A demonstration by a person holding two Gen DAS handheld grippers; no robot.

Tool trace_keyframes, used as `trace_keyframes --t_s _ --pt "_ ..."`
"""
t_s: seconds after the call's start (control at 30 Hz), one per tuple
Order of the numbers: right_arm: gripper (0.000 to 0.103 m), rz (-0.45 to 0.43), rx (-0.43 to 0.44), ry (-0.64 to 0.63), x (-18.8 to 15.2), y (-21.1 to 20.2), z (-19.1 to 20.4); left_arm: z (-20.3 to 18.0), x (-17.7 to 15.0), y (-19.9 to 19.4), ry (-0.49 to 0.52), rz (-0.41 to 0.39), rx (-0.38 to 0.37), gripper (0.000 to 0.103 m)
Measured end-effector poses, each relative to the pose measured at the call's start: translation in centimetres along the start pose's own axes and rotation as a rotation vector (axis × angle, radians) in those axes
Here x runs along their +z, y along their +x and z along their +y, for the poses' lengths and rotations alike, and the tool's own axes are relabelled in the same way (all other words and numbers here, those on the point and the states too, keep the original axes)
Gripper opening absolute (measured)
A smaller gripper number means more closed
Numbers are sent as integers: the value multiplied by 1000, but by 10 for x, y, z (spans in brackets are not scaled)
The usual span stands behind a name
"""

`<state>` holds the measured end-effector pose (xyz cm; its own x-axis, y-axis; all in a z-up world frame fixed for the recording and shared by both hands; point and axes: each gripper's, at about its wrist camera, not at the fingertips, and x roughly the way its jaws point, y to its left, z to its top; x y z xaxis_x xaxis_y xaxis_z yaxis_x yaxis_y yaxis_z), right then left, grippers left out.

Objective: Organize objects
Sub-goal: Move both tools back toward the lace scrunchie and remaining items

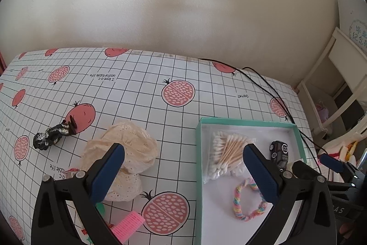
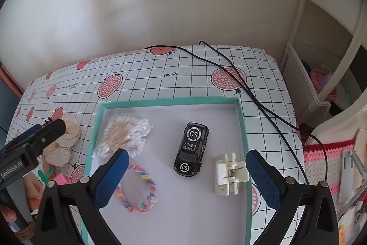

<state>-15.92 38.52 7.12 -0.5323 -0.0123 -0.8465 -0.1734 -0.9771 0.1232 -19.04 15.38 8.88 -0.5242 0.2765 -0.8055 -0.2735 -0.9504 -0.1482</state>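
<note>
Lace cloth [image 1: 128, 153] lies just beyond the gaping, empty left hand-held gripper [image 1: 183, 171].

Tray [image 2: 242, 125] centre lies clear between car [image 2: 191, 149] and swabs [image 2: 125, 138].

Two handheld grippers are shown. The left gripper [image 1: 183, 176] and right gripper [image 2: 185, 178] are each built of black plastic arms with silver screws and textured blue fingers [image 2: 110, 178]. White "GenRobot.AI" lettering is printed at the right wrist view's left edge.
</note>
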Motion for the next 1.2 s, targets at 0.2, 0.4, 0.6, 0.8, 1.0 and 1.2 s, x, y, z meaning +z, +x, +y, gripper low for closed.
trace_keyframes --t_s 0.2,0.4,0.6,0.8,1.0,1.2 --pt "103 -19 10 -12 6 -6 13 17 13 -14 -8 -43 -18 103" --pt "103 -46 27 -40 12 -10 42 47 23 -22 -23 -69 -11 103" --pt "103 -46 71 -68 15 -5 80 88 31 -26 -39 -50 21 103" --pt "103 -47 95 -112 15 0 121 142 40 -40 -74 -74 59 103" --pt "103 -56 138 -137 16 2 163 188 42 -48 -129 -72 75 103" --pt "103 -35 169 -188 12 15 207 228 36 -46 -190 -55 60 103"
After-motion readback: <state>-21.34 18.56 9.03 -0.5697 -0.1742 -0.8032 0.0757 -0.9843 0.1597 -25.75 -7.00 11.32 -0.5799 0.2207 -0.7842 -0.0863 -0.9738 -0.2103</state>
